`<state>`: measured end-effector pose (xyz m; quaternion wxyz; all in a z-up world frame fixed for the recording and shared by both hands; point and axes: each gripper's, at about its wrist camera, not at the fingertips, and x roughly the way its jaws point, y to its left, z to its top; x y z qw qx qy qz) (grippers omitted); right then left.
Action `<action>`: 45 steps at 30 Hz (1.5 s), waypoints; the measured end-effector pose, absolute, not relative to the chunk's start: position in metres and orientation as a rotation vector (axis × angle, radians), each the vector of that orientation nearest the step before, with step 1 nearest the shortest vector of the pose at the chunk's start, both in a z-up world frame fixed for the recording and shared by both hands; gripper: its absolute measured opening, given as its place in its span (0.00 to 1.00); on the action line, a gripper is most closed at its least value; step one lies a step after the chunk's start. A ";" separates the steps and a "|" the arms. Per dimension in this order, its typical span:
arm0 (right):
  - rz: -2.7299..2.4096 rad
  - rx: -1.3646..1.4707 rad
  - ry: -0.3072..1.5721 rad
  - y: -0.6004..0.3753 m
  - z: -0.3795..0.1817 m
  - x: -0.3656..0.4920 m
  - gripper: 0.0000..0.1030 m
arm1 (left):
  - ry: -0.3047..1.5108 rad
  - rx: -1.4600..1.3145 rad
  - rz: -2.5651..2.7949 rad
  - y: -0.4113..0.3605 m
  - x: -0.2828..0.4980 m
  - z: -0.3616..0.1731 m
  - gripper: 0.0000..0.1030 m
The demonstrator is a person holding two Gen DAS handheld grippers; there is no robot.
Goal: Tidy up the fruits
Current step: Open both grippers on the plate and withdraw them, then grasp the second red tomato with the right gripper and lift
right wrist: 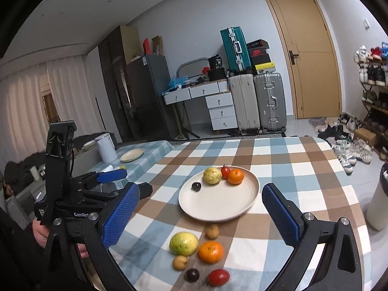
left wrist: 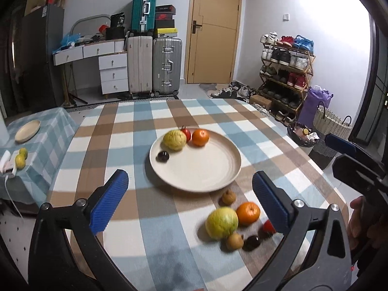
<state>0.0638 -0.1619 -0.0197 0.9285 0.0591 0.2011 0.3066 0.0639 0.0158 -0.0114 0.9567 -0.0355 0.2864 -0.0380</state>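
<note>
Right wrist view: right gripper (right wrist: pixel 201 215) open above loose fruits on tabletop (right wrist: pixel 278 160); left gripper (left wrist: pixel 190 194) open near plate (left wrist: pixel 206 169).

We see a checked tablecloth (right wrist: pixel 278 160) in blue, brown and white. Beyond stand a tan door (left wrist: pixel 214 29), three suitcases, a teal one (left wrist: pixel 143 8) stacked above, a white drawer desk (right wrist: pixel 218 104), a shoe rack (left wrist: pixel 286 72) and a woven basket (left wrist: pixel 331 121).
</note>
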 end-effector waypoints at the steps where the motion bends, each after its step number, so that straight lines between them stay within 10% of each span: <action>1: 0.625 0.111 0.414 -0.161 -0.022 0.061 1.00 | 0.586 -0.081 -0.076 0.016 0.061 -0.016 0.99; 26: 0.589 0.203 0.709 -0.168 -0.133 0.068 0.99 | 0.733 -0.163 -0.112 0.021 0.045 -0.105 0.99; 45: 0.566 0.173 0.814 -0.155 -0.150 0.079 0.33 | 0.758 -0.115 -0.216 -0.004 0.048 -0.114 0.99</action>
